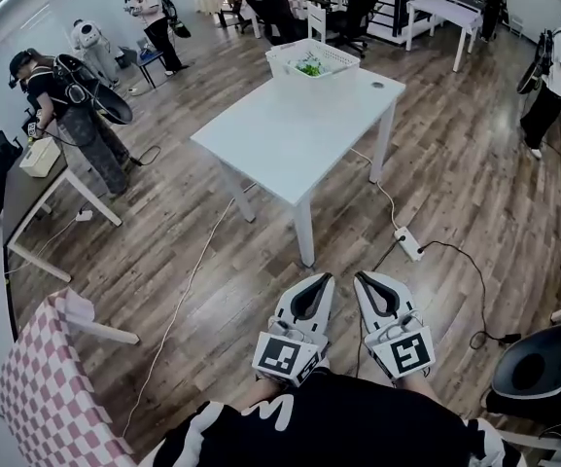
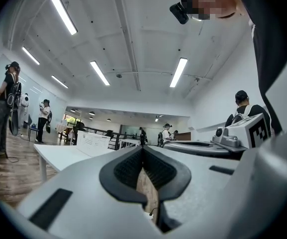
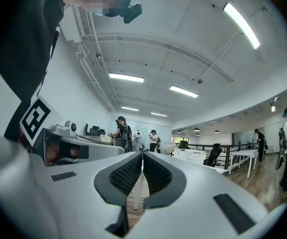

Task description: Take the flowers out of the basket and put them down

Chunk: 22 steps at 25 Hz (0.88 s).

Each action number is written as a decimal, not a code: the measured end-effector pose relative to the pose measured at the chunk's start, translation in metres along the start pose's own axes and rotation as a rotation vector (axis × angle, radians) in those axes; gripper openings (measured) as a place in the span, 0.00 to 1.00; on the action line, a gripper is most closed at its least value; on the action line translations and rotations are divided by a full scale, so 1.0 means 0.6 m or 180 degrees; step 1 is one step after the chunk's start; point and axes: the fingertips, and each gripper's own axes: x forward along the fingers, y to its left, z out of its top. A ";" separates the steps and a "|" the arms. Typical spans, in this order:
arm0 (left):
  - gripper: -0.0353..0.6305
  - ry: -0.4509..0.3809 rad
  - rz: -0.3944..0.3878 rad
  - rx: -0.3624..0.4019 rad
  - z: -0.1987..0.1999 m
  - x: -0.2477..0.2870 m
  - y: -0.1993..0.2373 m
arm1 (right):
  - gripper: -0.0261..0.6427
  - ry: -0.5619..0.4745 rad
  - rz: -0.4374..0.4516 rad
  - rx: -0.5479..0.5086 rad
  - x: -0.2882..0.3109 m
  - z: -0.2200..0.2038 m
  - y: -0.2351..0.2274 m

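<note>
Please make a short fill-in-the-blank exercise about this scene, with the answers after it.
The basket stands at the ____ end of the table, away from the person.
The flowers lie ____ the basket.
The left gripper and the right gripper are both ____ and hold nothing.
Missing words: far; inside; shut.

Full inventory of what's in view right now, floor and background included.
table: one, white, mid-floor ahead
basket: one, white, on the table's far end
flowers: green, count unclear, inside the basket
power strip: one, white, on the floor right of the table
checked cloth: one, pink and white, lower left
office chairs: several, black, beyond the table
people: at least four, round the room's edges
left gripper: white, jaws shut, empty
right gripper: white, jaws shut, empty
</note>
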 end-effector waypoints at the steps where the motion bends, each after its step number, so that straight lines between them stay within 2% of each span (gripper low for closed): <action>1: 0.06 0.0002 0.0002 0.0001 -0.001 0.008 0.014 | 0.07 -0.0002 0.0011 -0.0002 0.015 -0.005 -0.003; 9: 0.06 -0.0012 0.0019 -0.0039 -0.003 0.051 0.084 | 0.07 0.0078 0.0041 0.0029 0.094 -0.029 -0.028; 16: 0.06 -0.0038 -0.0018 0.0004 0.007 0.068 0.104 | 0.07 0.0086 0.0035 0.0015 0.120 -0.020 -0.039; 22: 0.06 -0.0040 0.0008 0.0038 0.007 0.074 0.120 | 0.07 0.0000 0.0148 0.0014 0.140 -0.022 -0.036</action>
